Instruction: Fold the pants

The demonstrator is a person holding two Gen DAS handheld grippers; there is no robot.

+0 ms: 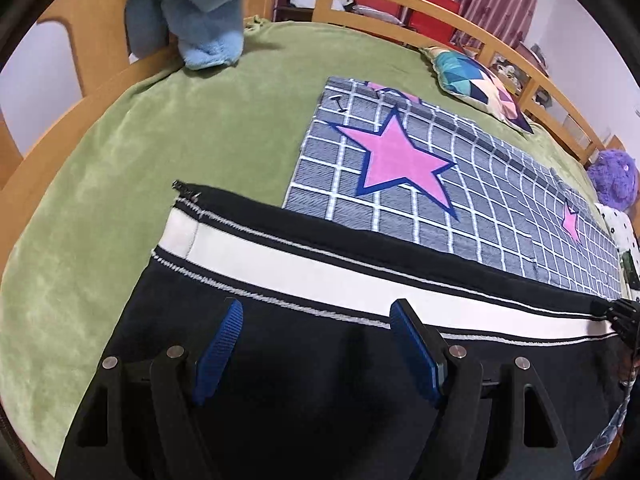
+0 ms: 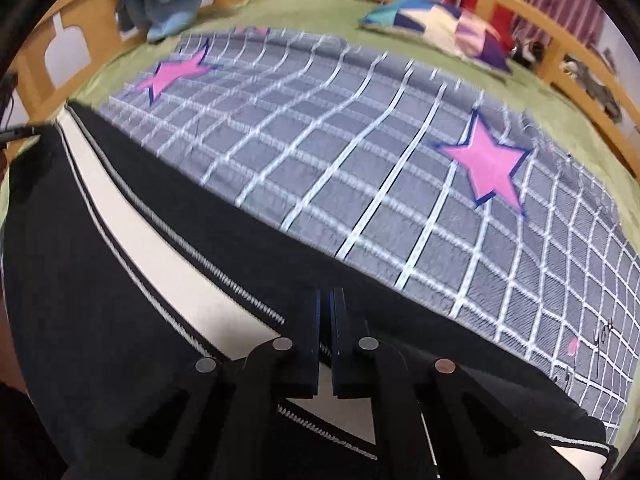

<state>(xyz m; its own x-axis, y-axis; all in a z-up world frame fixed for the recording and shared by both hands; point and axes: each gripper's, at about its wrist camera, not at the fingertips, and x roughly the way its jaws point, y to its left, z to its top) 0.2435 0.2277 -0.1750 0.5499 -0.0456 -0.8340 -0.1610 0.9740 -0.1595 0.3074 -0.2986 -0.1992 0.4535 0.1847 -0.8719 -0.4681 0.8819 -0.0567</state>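
Note:
Black pants (image 1: 288,364) with a white side stripe (image 1: 320,276) lie flat on the bed, partly over a grey grid blanket. My left gripper (image 1: 316,312) is open just above the black cloth, its blue pads (image 1: 412,344) spread on either side of nothing. The pants also fill the lower left of the right wrist view (image 2: 100,280). My right gripper (image 2: 327,300) is shut on the pants at the stripe (image 2: 160,248), near the pants' far edge. My right gripper also shows at the right edge of the left wrist view (image 1: 624,316).
A grey grid blanket with pink stars (image 1: 400,160) lies on the green bedspread (image 1: 160,140). A blue plush toy (image 1: 208,12), a patterned pillow (image 1: 476,80) and a purple plush (image 1: 614,176) sit near the wooden bed rail (image 1: 400,28).

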